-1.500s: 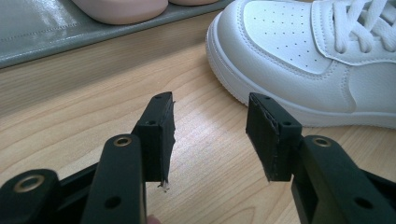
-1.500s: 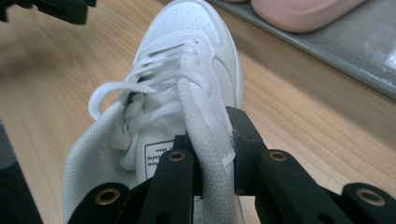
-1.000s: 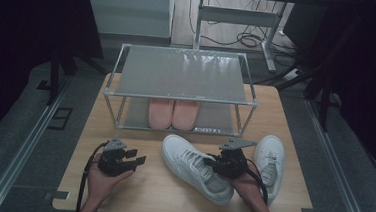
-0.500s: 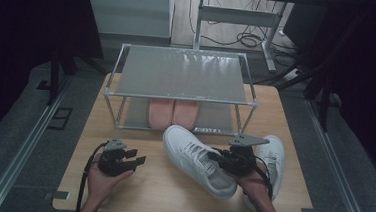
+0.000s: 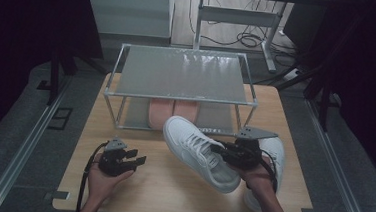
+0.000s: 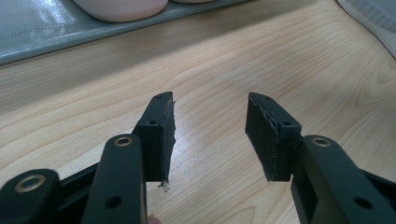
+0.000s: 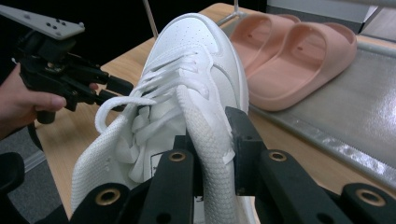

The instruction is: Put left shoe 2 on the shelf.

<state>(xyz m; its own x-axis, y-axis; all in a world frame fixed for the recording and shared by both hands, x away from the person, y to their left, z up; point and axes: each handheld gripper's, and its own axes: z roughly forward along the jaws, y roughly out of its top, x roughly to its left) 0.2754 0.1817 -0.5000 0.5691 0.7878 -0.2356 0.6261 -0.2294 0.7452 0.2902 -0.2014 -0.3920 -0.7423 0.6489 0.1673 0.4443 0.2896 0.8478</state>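
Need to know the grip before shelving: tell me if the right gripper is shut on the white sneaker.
Shut on it: right gripper pinches the sneaker collar between both jaws.

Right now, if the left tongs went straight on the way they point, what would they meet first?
Probably the pink slippers on the rack's lower shelf. The left tongs stand open over bare table, which looks free up to the shelf edge. Depth is unclear; aimed low, they may touch the wood first.

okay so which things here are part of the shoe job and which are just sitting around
In the job:
- white sneaker, pinched at its collar by the right tongs
- second white sneaker on the table
- two-tier rack

Sitting around:
- pink slides on the lower shelf
- left tongs, open, holding nothing
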